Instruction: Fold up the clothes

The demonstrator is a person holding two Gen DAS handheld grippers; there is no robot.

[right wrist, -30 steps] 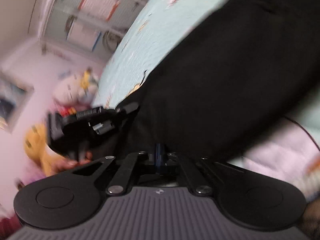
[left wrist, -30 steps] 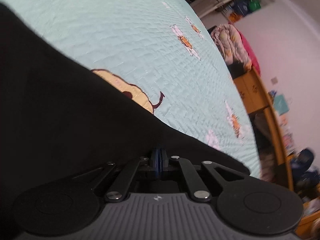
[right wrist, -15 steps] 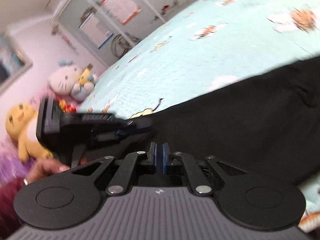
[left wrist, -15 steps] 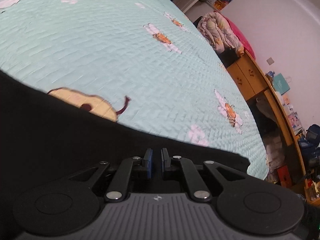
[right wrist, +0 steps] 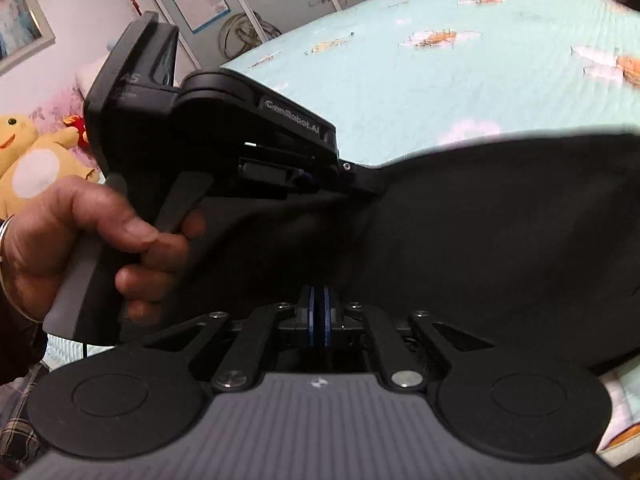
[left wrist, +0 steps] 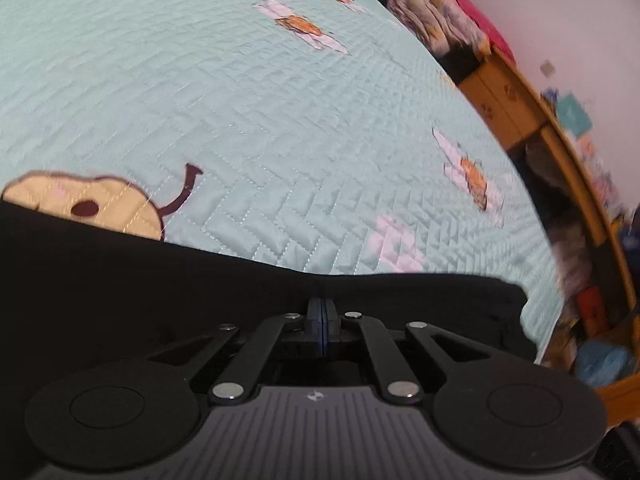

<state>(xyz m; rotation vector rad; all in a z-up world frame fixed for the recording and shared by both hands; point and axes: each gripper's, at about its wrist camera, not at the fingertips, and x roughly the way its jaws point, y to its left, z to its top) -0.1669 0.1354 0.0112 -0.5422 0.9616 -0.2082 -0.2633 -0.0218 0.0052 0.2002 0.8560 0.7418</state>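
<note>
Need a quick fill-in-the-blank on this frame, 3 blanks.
1. The garment being folded is ____ in colour.
2. It lies on a quilted ____ bedspread.
3. The left gripper and right gripper are both ____.

Missing words: black; mint-green; shut

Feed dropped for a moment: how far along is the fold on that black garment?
Done: nothing shows a finished fold. In hand: both the left gripper and right gripper have jaws shut on the black garment, its edge over the mint quilt. Left: completing the fold and smoothing it flat, probably.
</note>
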